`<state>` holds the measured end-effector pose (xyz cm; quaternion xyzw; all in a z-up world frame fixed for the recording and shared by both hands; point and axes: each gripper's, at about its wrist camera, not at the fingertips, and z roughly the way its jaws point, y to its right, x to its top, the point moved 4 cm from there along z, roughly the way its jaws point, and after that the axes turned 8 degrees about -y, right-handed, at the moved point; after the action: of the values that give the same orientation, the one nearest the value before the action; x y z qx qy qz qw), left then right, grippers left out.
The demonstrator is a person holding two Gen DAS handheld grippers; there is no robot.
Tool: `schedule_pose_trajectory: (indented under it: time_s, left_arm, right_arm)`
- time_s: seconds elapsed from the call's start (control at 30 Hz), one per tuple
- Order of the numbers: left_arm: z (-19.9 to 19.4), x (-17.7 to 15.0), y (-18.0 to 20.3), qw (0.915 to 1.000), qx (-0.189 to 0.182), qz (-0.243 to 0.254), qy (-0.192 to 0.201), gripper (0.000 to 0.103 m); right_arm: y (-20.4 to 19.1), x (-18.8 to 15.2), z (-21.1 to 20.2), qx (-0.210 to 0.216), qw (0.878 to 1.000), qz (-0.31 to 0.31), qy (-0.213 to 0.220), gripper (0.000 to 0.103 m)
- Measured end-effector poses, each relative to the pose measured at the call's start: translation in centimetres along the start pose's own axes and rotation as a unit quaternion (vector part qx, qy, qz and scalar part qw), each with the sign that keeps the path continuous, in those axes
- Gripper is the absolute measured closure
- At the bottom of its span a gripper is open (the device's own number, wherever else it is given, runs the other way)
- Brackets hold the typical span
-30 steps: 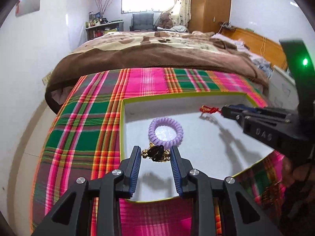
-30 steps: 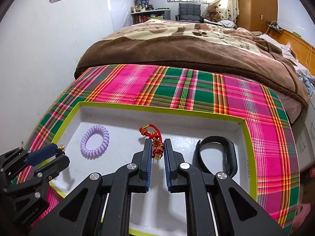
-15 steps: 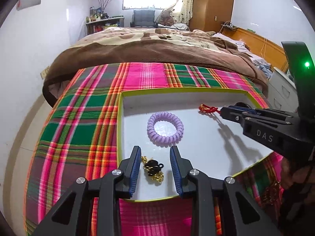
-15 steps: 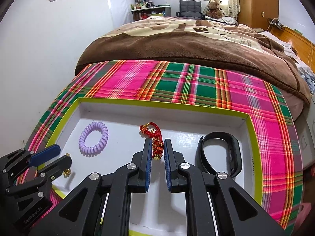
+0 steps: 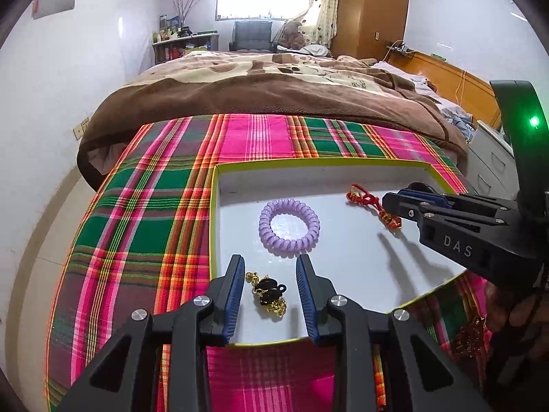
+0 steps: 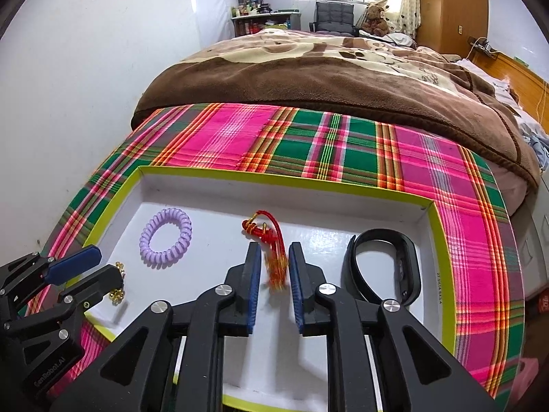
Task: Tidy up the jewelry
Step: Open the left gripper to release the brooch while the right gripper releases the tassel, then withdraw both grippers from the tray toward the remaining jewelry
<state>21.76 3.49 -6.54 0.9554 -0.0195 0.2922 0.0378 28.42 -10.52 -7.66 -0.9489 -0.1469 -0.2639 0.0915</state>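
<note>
Right wrist view: right gripper [image 6: 272,271] is opening, its blue pads clear of the red tassel charm [image 6: 271,243] between them. Left gripper [image 5: 269,286] stands spread around the black-and-gold bracelet [image 5: 269,292] lying on the white tray [image 5: 343,264], near the purple coil band [image 5: 289,223]; a black wristband [image 6: 387,267] lies to the right

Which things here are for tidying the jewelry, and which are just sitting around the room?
For the job:
- white tray
- purple coil bracelet
- red tassel charm
- black band
- black-and-gold beads

Just around:
- plaid cloth
- brown blanket
- teddy bear
- wardrobe
</note>
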Motion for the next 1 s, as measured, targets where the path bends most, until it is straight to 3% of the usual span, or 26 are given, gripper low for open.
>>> schedule_pose_trajectory:
  time_s: [0.17, 0.3, 0.63, 0.73, 1.0]
  left_arm:
    - [-0.7, -0.3, 0.2, 1.0, -0.004, 0.001, 0.005, 0.065]
    - [-1.4, -0.5, 0.3, 0.9999, -0.008, 0.0, 0.008, 0.065]
    - [-4.3, -1.9, 0.8, 0.9995, -0.013, 0.005, 0.027, 0.064]
    - [-5.4, -2.4, 1.0, 0.9993, -0.015, 0.002, 0.034, 0.059]
    - [-8.3, -5.0, 1.2, 0.9985, -0.026, 0.004, 0.049, 0.058]
  right_arm:
    - [-0.1, -0.1, -0.9, 0.009, 1.0, 0.003, 0.009, 0.084]
    - [-0.4, -0.4, -1.5, 0.011, 1.0, 0.002, 0.012, 0.063]
    - [-0.7, -1.8, -4.7, 0.028, 0.999, 0.015, 0.037, 0.063]
    - [-0.7, -2.4, -6.1, 0.027, 0.998, 0.018, 0.05, 0.063]
    - [-0.2, -5.5, -10.1, 0.024, 0.996, 0.023, 0.086, 0.063]
